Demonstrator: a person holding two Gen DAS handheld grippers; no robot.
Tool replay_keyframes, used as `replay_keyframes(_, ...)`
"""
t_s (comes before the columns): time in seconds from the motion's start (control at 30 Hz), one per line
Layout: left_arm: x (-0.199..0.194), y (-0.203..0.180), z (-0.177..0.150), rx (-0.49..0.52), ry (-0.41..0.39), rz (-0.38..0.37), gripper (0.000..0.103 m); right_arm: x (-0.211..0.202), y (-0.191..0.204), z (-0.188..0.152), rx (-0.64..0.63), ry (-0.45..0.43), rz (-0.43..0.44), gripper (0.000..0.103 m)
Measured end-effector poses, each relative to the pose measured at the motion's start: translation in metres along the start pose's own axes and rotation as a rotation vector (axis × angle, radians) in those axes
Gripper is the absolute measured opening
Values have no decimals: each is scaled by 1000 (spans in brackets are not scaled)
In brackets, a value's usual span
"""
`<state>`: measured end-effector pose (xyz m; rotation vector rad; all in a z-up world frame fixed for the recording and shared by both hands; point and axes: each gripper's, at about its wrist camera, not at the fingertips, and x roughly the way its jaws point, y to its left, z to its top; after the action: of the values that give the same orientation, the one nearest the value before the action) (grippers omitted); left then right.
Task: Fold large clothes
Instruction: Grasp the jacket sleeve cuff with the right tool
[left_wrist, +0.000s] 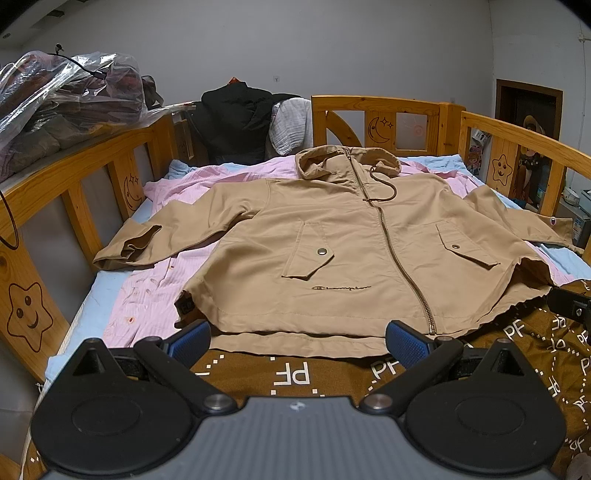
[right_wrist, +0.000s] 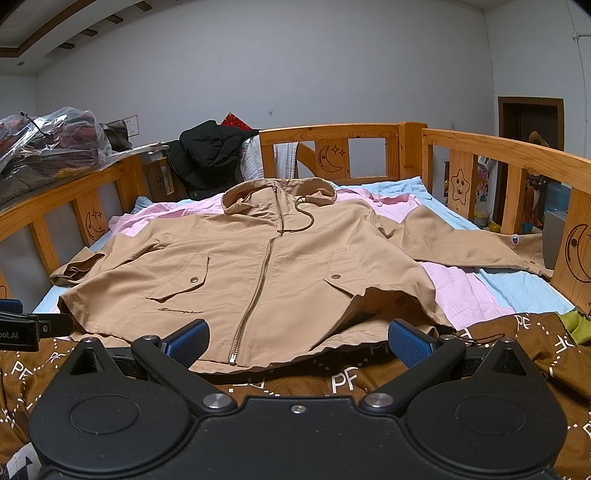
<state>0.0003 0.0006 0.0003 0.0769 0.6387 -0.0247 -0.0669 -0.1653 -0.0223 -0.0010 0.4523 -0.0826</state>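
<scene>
A tan hooded jacket (left_wrist: 332, 236) (right_wrist: 251, 258) lies spread face up on the bed, zipped, hood toward the far rail, both sleeves stretched out sideways. The left sleeve cuff (left_wrist: 129, 247) is crumpled near the left rail. The right sleeve (right_wrist: 480, 243) reaches the right rail. My left gripper (left_wrist: 297, 341) hovers open just in front of the hem, left of the zipper end. My right gripper (right_wrist: 297, 341) is open too, in front of the hem's right half, where the corner (right_wrist: 388, 299) is lifted and rumpled. Nothing is held between either pair of blue pads.
Wooden bed rails (left_wrist: 517, 136) (right_wrist: 332, 133) enclose three sides. Pink and blue bedding (left_wrist: 147, 295) lies under the jacket, and a brown "PF" printed blanket (right_wrist: 351, 376) covers the near end. Dark clothes (left_wrist: 229, 122) hang at the headboard. A plastic bag of clothes (left_wrist: 55, 99) sits at left.
</scene>
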Motion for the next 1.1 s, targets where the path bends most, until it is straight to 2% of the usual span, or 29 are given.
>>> replay_keyframes(0.27, 6, 8, -2, -8, 18, 5, 102, -4, 2, -1, -14, -5, -28, 103)
replay_keyframes(0.47, 11, 4, 9, -10, 56, 16, 102, 1, -2, 3, 4, -3, -45, 103)
replay_keyframes(0.63, 10, -4, 54, 117, 64, -19, 102, 9, -12, 17, 37, -15, -106, 103)
replay_keyframes(0.73, 12, -12, 90, 213, 67, -56, 102, 19, -21, 32, 11, -47, -122, 103)
replay_keyframes(0.87, 25, -30, 129, 279, 59, -69, 103, 41, -41, 57, -12, -75, -175, 103)
replay_keyframes(0.97, 54, -50, 145, 275, 55, -90, 103, 65, -69, 70, 13, -53, -256, 103)
replay_keyframes(1.1, 109, -68, 151, 178, 72, -131, 103, 104, -129, 73, 118, 6, -360, 102)
